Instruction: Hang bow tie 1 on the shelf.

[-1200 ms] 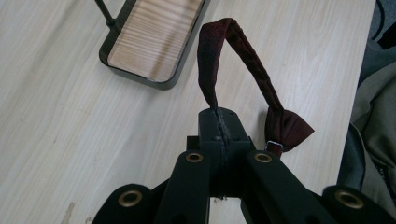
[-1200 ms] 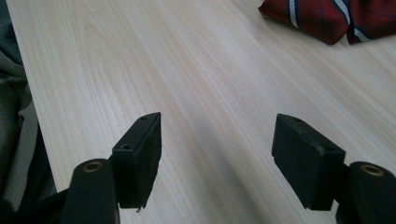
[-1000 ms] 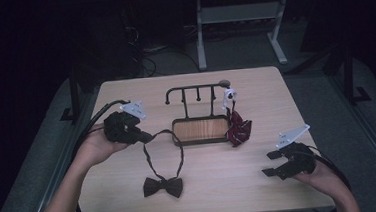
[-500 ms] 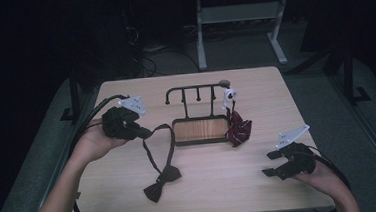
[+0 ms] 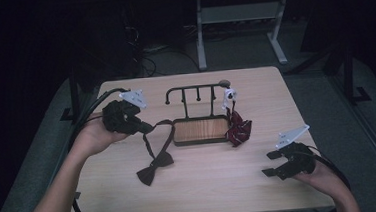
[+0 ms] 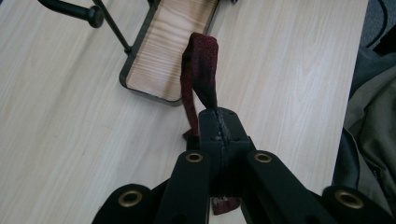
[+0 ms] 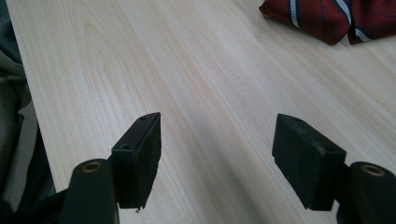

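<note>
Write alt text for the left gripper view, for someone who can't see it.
The left gripper, jaws shut, pinches a dark red fabric strap that loops up above a pale wooden table. Beyond lies a black-framed wooden tray with a black metal rack arm at the upper left.

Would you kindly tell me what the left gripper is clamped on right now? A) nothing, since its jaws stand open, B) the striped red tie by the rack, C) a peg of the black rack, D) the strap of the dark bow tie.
D: the left gripper has its jaws shut on the strap, which in the high view runs down to the dark bow tie on the table.
</note>
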Available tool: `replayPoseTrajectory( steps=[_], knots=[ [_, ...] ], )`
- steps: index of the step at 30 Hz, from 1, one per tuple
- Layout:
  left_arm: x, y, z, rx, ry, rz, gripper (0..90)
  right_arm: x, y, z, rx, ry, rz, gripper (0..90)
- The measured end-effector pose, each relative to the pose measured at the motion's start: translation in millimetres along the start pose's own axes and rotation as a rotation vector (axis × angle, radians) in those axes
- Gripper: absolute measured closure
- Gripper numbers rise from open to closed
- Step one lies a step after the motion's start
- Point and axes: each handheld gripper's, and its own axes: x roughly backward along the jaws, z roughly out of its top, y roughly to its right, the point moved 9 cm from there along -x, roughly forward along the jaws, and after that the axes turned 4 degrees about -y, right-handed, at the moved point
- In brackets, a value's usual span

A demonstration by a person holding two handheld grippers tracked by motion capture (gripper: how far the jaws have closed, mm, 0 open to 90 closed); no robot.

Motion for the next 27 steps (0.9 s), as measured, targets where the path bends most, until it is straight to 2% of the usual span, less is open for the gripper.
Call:
replayPoseTrajectory(
  steps=[11,20,27],
  knots=[
    [2.3,-10.8,8.3,0.015,-0.005,0.001,89.8,0.7,0.5,-0.3,0.003,-0.001,-0.001,32.4],
    [3.2,-12.6,13.7,0.003,-0.012,-0.001,89.9,0.3,1.0,-0.2,0.002,-0.001,0.0,32.4],
    [4.7,-18.8,18.3,0.002,-0.019,0.004,89.8,1.0,1.7,-0.5,0.001,0.001,0.001,32.4]
  ],
)
